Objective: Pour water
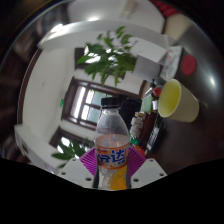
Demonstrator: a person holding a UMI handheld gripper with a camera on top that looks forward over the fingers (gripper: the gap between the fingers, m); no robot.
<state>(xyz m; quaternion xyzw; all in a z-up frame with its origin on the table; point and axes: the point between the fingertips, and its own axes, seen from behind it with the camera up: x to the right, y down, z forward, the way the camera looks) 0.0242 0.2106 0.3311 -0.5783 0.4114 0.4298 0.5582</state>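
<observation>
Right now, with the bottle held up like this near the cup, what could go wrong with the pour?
1. The gripper holds the plastic bottle low on its body, over the label; tipped, the top-heavy bottle could slip or swivel between the pads.
2. The yellow cup sits off to the side, apart from the bottle, so the stream may miss it.
3. Whether the cap is loosened cannot be seen.

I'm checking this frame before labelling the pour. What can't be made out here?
Gripper view only:
- Bottle: label text too small to read; base hidden between the fingers.
- Yellow cup: inside faces away, contents unseen.
- Items beside the cup: too small to identify.
- Gripper: pad contact with the bottle unclear.
</observation>
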